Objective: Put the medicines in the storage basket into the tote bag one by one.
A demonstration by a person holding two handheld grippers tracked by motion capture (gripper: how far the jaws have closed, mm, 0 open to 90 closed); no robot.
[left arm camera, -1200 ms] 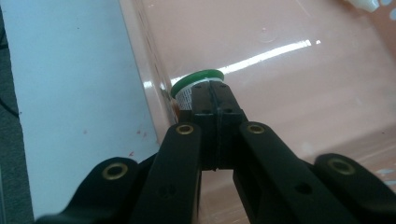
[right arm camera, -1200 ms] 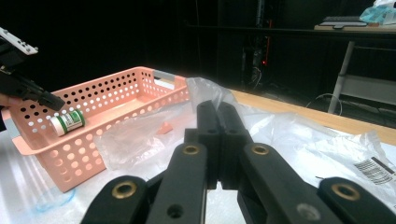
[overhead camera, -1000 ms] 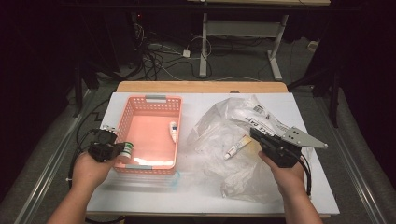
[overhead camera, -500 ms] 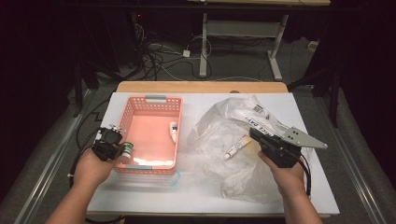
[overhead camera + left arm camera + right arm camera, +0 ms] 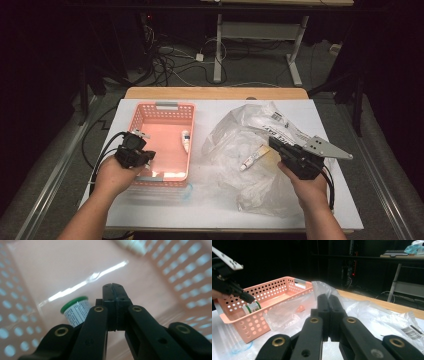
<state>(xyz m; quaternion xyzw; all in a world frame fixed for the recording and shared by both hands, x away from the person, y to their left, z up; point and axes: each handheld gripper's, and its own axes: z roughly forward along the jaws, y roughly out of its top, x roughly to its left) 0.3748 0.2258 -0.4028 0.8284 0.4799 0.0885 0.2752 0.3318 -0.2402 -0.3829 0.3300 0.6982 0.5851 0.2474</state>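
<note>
Bottle lying flat in the pink basket

Jaws of the left gripper (image 5: 115, 288) are pressed together with nothing between them, poised over the near left corner of the pink basket (image 5: 187, 111). Just below and beside them, a small green-capped bottle (image 5: 76, 310) lies on its side on the basket floor; in the left gripper view its long axis runs along the jaws, cap end pointing away from the camera toward the basket's middle. A white tube (image 5: 185, 140) lies by the basket's right wall, lengthwise front to back. The right gripper (image 5: 329, 302) is likewise clenched empty, resting over the clear plastic bag (image 5: 250, 131), where another tube (image 5: 253, 158) lies slanted.
</note>
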